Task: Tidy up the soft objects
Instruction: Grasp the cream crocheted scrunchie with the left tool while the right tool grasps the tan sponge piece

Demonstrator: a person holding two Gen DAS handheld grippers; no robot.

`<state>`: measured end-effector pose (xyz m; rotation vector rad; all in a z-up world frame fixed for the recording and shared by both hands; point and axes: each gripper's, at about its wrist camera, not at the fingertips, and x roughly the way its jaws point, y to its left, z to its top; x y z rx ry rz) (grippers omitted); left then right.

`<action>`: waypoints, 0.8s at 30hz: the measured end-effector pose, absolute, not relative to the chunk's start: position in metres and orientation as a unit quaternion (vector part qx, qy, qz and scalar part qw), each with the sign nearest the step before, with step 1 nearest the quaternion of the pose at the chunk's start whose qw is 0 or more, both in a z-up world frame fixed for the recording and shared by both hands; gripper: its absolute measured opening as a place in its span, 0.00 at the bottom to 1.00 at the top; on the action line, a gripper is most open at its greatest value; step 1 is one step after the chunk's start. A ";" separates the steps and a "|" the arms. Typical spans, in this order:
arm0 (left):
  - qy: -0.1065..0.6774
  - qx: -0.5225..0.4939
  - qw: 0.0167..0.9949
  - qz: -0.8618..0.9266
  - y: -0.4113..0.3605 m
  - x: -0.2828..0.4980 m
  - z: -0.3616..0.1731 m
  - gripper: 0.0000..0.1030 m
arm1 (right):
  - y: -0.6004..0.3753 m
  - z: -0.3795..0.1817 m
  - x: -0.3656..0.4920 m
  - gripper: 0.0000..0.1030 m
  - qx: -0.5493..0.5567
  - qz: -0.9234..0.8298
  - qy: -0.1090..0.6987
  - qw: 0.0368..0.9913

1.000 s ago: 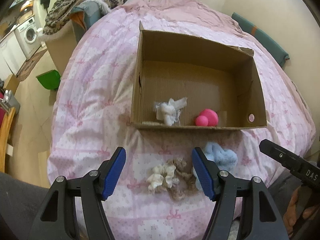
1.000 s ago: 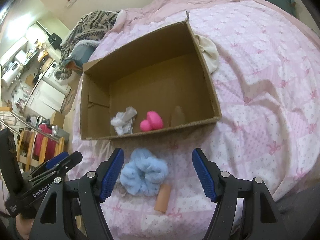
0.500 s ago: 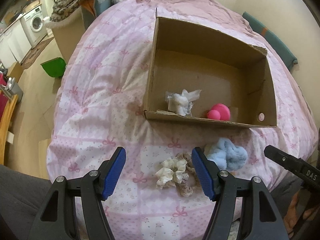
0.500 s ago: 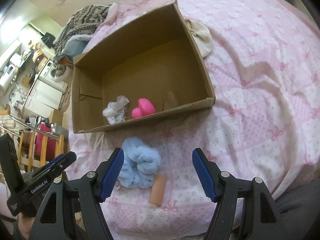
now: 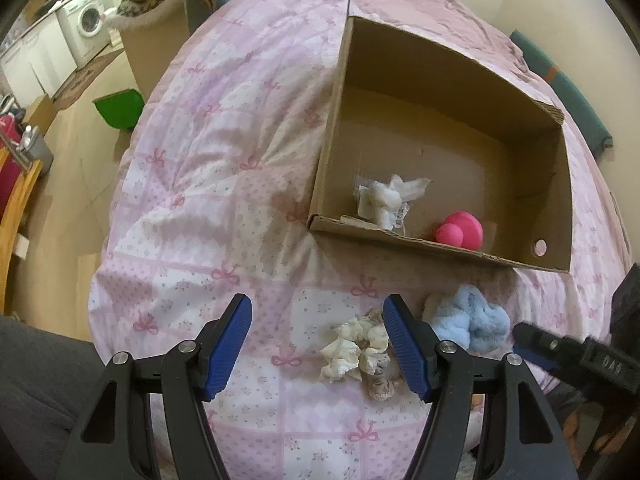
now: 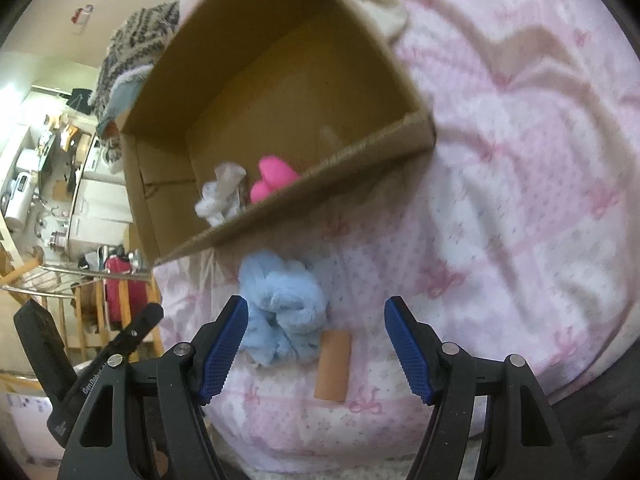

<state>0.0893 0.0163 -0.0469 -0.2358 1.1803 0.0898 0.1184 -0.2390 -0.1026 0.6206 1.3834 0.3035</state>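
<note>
An open cardboard box (image 5: 556,184) (image 6: 152,208) lies on a pink quilt (image 5: 224,184) and holds a white fluffy item (image 5: 382,200) (image 6: 214,200) and a pink soft toy (image 5: 460,231) (image 6: 272,178). In front of it lie a cream scrunchie (image 5: 354,346), a patterned scrunchie (image 5: 380,378) and a fluffy blue scrunchie (image 5: 468,322) (image 6: 280,304). My left gripper (image 5: 318,340) is open above the quilt, with the cream scrunchie by its right finger. My right gripper (image 6: 316,340) is open over the blue scrunchie and a small tan strip (image 6: 334,364).
A cream cloth (image 6: 380,4) lies behind the box. A knitted blanket pile (image 6: 136,36) sits at the bed's far end. A green bin (image 5: 120,108) stands on the floor to the left, with a washing machine (image 5: 90,28) beyond. A teal cushion (image 5: 568,96) lines the wall.
Both grippers have come lower and nearer the scrunchies, and the views have rolled. The right one dropped most, so the blue scrunchie looks larger. Jaws stayed open.
</note>
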 end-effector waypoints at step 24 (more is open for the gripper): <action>0.647 -0.148 0.748 -0.011 0.007 0.096 -0.094 0.63 | -0.199 -0.078 0.098 0.06 0.127 0.148 0.611 0.767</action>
